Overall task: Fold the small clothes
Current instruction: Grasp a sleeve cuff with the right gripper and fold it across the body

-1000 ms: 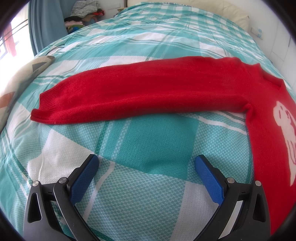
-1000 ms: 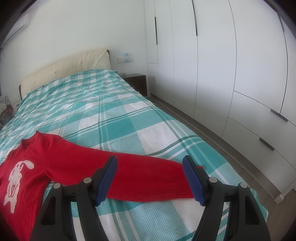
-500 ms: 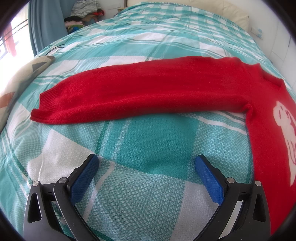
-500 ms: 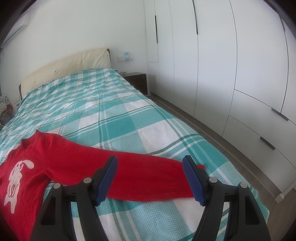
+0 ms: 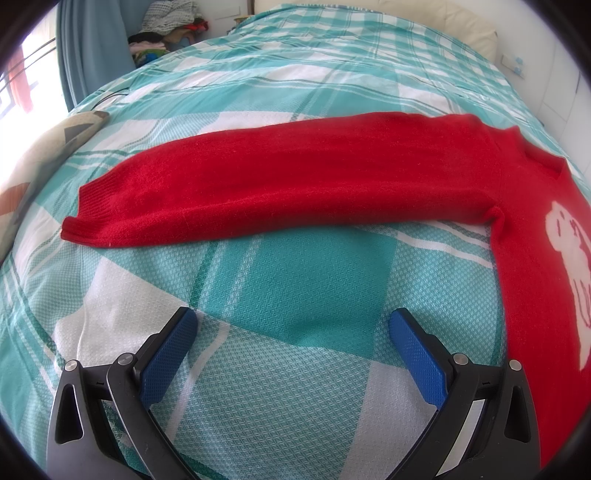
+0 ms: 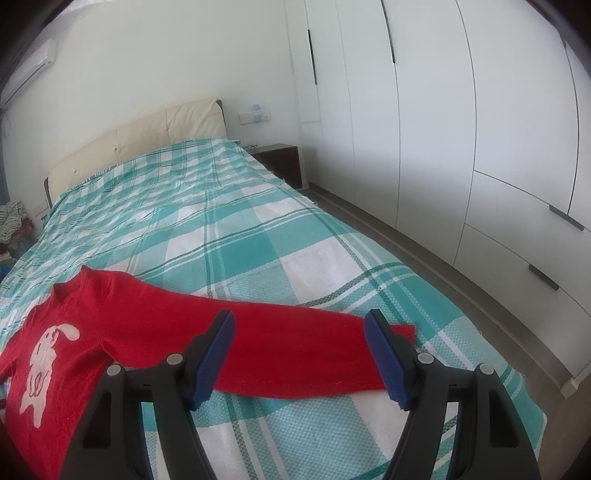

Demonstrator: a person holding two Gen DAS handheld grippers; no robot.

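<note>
A small red sweater (image 5: pixel 295 177) with a white rabbit print (image 5: pixel 569 266) lies flat on the bed, both sleeves stretched out sideways. In the left wrist view one sleeve runs left to its cuff (image 5: pixel 85 218); my left gripper (image 5: pixel 291 339) is open and empty over bare bedspread, short of the sleeve. In the right wrist view the sweater (image 6: pixel 147 332) shows its other sleeve reaching right to a cuff (image 6: pixel 402 332); my right gripper (image 6: pixel 299 350) is open and empty, hovering above that sleeve near the cuff.
The bed has a teal and white checked cover (image 6: pixel 221 221). A patterned pillow (image 5: pixel 40 155) lies at the bed's left edge. A pile of clothes (image 5: pixel 162 22) sits beyond it. White wardrobes (image 6: pixel 443 129) and a nightstand (image 6: pixel 280 162) stand right of the bed.
The right gripper has shifted slightly, so the sleeve sits a little lower in its view. The left gripper and the sweater have not moved.
</note>
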